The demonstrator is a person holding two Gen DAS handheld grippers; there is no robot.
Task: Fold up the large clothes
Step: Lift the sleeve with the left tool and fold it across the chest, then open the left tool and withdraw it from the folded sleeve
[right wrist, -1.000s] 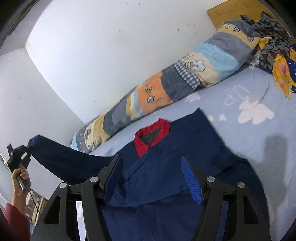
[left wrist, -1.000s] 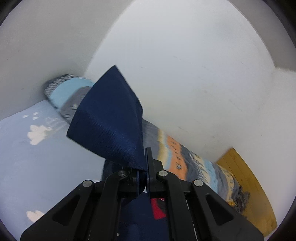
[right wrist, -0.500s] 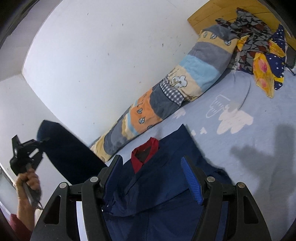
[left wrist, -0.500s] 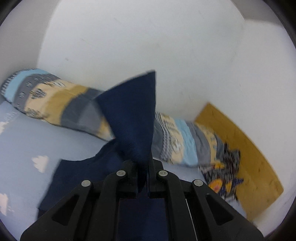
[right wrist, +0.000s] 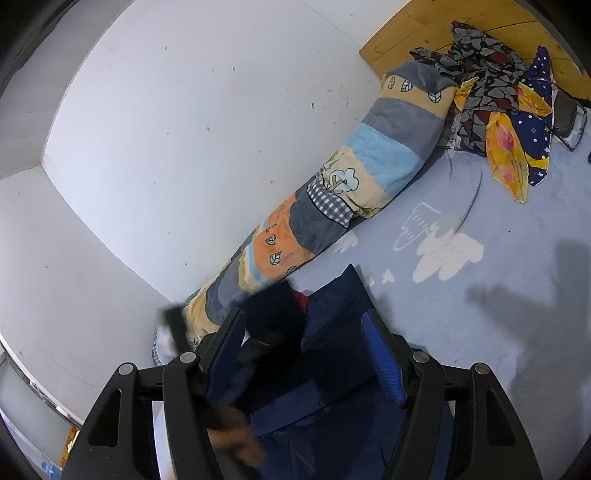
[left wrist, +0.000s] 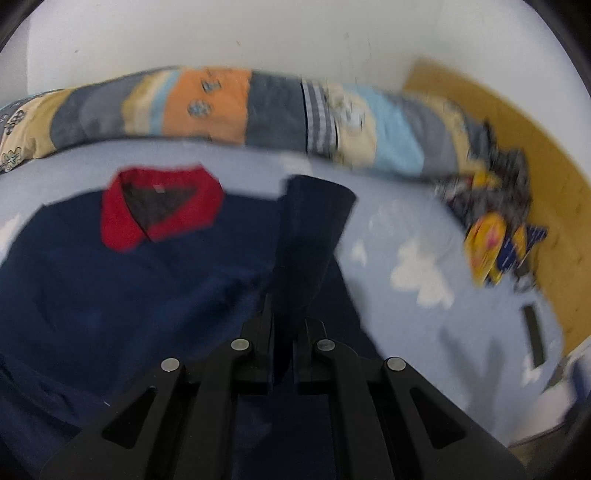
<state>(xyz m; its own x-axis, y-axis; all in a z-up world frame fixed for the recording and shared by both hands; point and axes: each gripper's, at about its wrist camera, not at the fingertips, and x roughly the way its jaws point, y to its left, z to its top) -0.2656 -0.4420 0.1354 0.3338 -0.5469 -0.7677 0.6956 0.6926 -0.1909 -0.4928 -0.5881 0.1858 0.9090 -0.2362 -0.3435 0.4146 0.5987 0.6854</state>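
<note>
A navy garment with a red collar lies spread on the light blue bed sheet. My left gripper is shut on the navy sleeve, which stands up in front of it over the garment's right side. The left view is blurred. In the right wrist view the garment lies below my right gripper, which is open and empty above it. The left gripper and its sleeve show there as a dark blur.
A long patchwork bolster lies along the white wall. A heap of patterned clothes sits by the wooden headboard. The sheet to the right carries cloud prints.
My left gripper has swung the sleeve from high at the left across and down over the garment's body. My right gripper has stayed open, tilting slightly.
</note>
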